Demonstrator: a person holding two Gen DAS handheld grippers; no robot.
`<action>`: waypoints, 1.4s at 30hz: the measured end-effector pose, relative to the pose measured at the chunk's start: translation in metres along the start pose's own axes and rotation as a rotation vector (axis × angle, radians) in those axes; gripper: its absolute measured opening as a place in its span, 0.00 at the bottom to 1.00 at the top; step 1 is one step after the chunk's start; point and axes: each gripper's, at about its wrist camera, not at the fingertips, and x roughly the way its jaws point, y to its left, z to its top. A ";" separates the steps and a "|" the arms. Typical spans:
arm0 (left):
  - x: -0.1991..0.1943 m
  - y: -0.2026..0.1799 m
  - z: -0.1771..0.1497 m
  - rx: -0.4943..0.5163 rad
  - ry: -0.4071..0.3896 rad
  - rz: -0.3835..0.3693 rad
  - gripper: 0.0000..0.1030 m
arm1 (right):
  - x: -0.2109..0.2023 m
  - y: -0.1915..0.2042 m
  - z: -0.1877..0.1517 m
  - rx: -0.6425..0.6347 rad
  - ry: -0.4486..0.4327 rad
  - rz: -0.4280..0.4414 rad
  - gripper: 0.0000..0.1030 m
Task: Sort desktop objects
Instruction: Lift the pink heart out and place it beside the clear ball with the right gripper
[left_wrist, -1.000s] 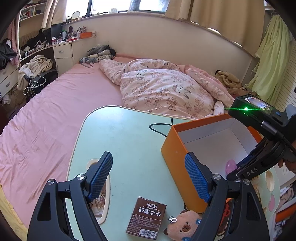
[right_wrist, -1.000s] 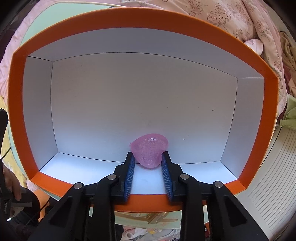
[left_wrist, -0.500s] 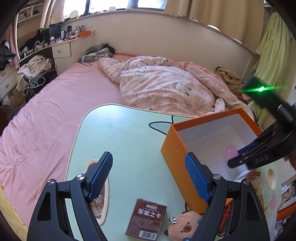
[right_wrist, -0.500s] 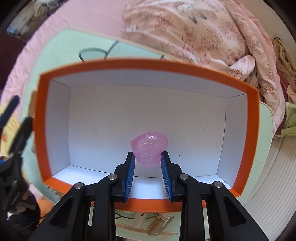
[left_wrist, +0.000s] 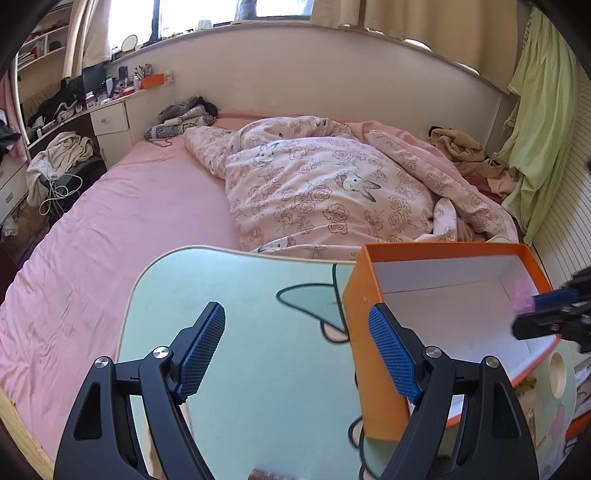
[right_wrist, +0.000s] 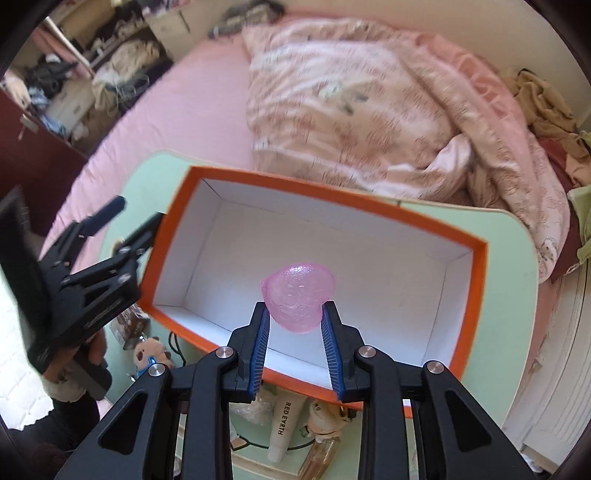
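Observation:
An orange box (right_wrist: 373, 210) with a white inside stands on the pale green table (right_wrist: 513, 280); it also shows in the left wrist view (left_wrist: 358, 306). My right gripper (right_wrist: 297, 317) is shut on a pink translucent heart-shaped object (right_wrist: 297, 295) and holds it above the box's near side; the heart also shows at the right edge of the left wrist view (left_wrist: 523, 298). My left gripper (left_wrist: 295, 350) is open and empty, above the table at the box's left end, with its right finger (left_wrist: 391, 350) in front of the box corner.
A small bear plush (right_wrist: 147, 356), a brown card box (right_wrist: 133, 325), a tube labelled RED EARTH (right_wrist: 284, 424) and a small bottle (right_wrist: 317, 454) lie on the table in front of the box. A pink bed with a rumpled quilt (left_wrist: 332, 192) lies behind.
My right gripper has risen and drawn back from inside the box, still holding the pink heart. My left gripper has moved forward and up; the card box and bear have left its view.

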 end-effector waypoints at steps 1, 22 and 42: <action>-0.001 0.000 0.000 -0.003 -0.004 -0.003 0.78 | -0.005 -0.003 -0.003 0.006 -0.032 0.000 0.26; -0.119 0.031 -0.103 -0.024 -0.069 -0.102 0.78 | -0.004 0.041 -0.173 0.074 -0.204 0.146 0.26; -0.102 -0.034 -0.171 0.055 0.028 -0.194 0.78 | 0.028 0.033 -0.200 0.222 -0.265 0.066 0.27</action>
